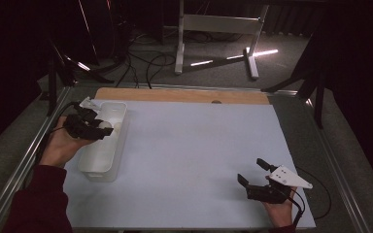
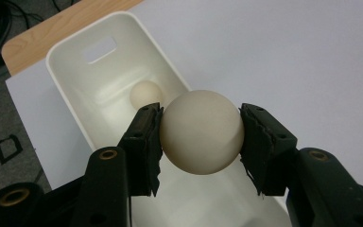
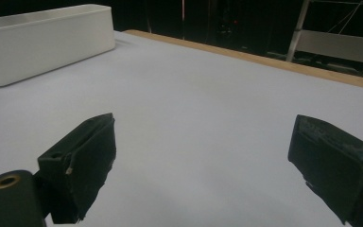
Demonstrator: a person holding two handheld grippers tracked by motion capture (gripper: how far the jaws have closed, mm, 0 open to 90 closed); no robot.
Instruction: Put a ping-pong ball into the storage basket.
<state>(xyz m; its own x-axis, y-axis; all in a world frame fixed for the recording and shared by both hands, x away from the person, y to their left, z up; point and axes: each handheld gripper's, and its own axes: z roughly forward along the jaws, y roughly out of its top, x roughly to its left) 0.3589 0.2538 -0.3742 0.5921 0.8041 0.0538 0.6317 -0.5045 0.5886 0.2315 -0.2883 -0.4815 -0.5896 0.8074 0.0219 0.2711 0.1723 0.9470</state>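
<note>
A cream ball [image 2: 201, 131] is clamped between both pads of my left gripper [image 2: 201, 142], which hovers over the long white bin [image 2: 66, 90]. A second, smaller-looking cream ball [image 2: 145, 93] lies on the bin's floor behind it. From above, the left gripper [image 1: 103, 129] sits over the bin [image 1: 99, 167] at the table's left side, with the held ball [image 1: 105, 125] at its tips. My right gripper [image 1: 252, 171] rests near the front right of the table, jaws wide apart with nothing between them. Its fingers [image 3: 82, 163] frame bare table in the right gripper view.
The pale blue table mat [image 1: 189, 155] stretches between the two hands. A wooden strip [image 1: 184, 95] runs along its far edge. The white bin [image 3: 42, 45] stands far off in the right gripper view. Metal rails border the table, with cables and a stand frame [image 1: 213, 34] beyond.
</note>
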